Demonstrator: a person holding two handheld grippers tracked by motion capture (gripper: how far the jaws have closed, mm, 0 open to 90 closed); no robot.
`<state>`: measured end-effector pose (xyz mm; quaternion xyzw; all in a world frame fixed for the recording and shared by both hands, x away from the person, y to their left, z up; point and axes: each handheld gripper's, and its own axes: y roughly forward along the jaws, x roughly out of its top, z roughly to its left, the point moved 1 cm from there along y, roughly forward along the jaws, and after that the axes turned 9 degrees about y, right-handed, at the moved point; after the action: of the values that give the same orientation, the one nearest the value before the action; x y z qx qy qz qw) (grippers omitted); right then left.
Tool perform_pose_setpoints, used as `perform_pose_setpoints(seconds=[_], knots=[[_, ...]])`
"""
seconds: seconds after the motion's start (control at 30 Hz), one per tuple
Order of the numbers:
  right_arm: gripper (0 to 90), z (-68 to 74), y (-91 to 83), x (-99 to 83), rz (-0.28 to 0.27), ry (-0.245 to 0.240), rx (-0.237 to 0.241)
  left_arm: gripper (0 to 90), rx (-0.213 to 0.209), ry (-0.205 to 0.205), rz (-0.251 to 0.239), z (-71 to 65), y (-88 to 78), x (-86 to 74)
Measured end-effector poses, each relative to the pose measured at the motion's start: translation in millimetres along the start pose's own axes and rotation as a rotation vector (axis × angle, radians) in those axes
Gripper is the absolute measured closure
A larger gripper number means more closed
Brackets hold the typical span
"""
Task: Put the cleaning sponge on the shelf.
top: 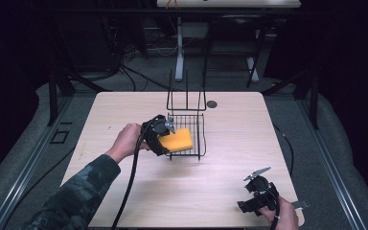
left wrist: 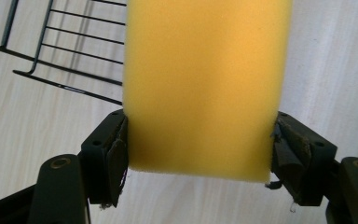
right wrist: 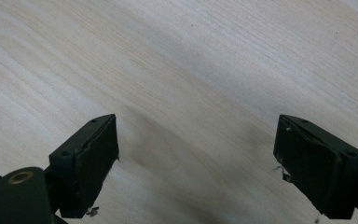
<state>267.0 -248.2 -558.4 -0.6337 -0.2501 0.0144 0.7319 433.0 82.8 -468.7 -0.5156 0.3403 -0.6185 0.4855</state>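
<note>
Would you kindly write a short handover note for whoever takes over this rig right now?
Left gripper: shut on the yellow sponge, pads pressing both its sides; it holds the sponge at the near left edge of the wire basket.
Right gripper: open, nothing between the jaws, low over bare table at the near right corner.
Done: sponge picked up and brought to the basket.
Left: whether the sponge already rests inside cannot be told; probably lower it in, then open the left jaws and pull back. The right hand has no job yet.
</note>
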Motion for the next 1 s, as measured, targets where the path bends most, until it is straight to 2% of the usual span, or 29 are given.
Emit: perform_pose_setpoints(seconds=[0.17,0.33,0.57,0.73,0.87,1.0], knots=[[13.4,0.0,0.0,0.1,-0.001,-0.001,0.000,28.0,0.006,0.017,-0.017,5.5,2.1,1.7],[13.3,0.0,0.1,0.0,0.000,-0.003,0.000,27.9,-0.007,0.055,0.007,8.1,9.5,3.8],[13.4,0.4,0.9,-0.1,-0.005,-0.003,-0.002,27.7,-0.014,0.060,0.009,14.1,17.2,4.9],[13.3,0.5,1.2,-0.1,-0.007,-0.002,0.002,27.6,-0.003,0.073,-0.002,21.8,15.9,9.7],[13.3,0.3,0.7,-0.2,-0.002,-0.004,0.005,27.5,0.005,0.087,-0.002,23.5,19.4,13.4],[13.4,0.5,1.3,-0.5,-0.004,-0.004,0.002,27.4,-0.004,0.091,0.002,25.1,25.7,15.3]])
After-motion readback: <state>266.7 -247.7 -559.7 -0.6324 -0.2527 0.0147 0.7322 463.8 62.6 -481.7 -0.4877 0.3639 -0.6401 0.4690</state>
